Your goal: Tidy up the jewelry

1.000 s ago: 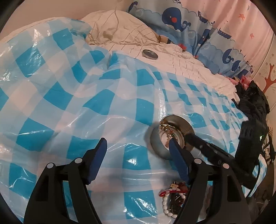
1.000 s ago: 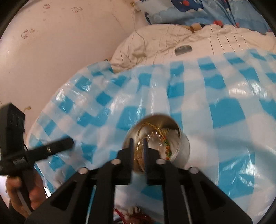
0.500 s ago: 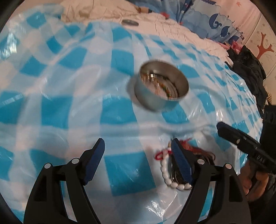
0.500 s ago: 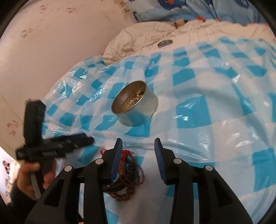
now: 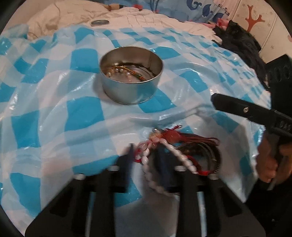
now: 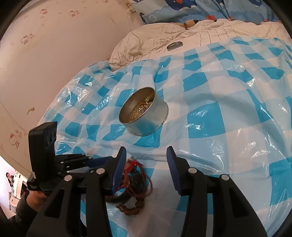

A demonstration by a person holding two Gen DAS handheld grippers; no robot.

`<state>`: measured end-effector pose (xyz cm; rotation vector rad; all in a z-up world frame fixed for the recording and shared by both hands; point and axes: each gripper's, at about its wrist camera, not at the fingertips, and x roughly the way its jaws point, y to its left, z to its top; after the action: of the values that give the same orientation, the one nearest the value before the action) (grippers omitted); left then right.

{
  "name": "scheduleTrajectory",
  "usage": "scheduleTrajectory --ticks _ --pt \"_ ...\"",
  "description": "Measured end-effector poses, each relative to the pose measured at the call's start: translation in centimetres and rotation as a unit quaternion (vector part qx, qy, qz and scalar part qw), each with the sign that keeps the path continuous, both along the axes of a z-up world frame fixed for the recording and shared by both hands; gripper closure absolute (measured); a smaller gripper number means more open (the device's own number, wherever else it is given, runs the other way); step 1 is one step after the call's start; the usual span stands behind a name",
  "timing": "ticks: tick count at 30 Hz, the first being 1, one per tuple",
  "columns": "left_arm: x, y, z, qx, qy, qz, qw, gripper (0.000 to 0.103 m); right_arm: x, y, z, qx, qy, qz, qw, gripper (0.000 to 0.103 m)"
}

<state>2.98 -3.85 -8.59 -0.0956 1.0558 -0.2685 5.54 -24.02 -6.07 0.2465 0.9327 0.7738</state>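
While the left tool (image 5: 144, 155) is closing, motion-blurred, a white bead bracelet (image 5: 146, 160) sits between its blue fingers (image 5: 127, 158); whether the pads press on it yet cannot be told. That bracelet belongs to a tangled pile of jewelry (image 5: 182, 147) on the bed's blue-and-white checked plastic sheet (image 5: 54, 113): red cord, dark tassel, dark bangles, and in the right wrist view a brown bead bracelet (image 6: 130, 209). Right tool (image 6: 146, 164) is about half open and opening, nothing between its pads; its left finger is just beside the pile, hovering over the sheet. Round metal tin (image 5: 131, 76) stands upright on the sheet beyond the pile, open, with a gold chain and pearl-like beads (image 5: 124, 71) inside. Tin lid (image 5: 99, 22) lies well apart, on the cream quilt (image 5: 73, 14) at the far side. Person's hand (image 5: 268, 162) grips the right tool's handle at the edge of the left wrist view. Pink wall (image 6: 54, 54) to the left, whale-print fabric (image 6: 182, 9) at the back.
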Motion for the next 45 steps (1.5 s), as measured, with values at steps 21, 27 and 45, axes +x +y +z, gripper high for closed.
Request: scheduleTrajectory --ticks 21,27,45 --pt "0.1 6.3 5.6 -0.176 -0.074 0.085 0.9778 0.094 -1.7 2.8 -0.7 -0.015 -0.005 0.081 0.997 0.057" --pt "0.4 6.8 5.4 -0.175 -0.069 0.097 0.9773 0.094 -2.3 4.3 -1.8 -0.06 -0.012 0.098 0.993 0.062" --pt "0.8 6.6 5.1 -0.172 -0.061 0.102 0.9779 0.094 -0.8 1.7 -0.8 0.038 0.011 0.066 0.997 0.099"
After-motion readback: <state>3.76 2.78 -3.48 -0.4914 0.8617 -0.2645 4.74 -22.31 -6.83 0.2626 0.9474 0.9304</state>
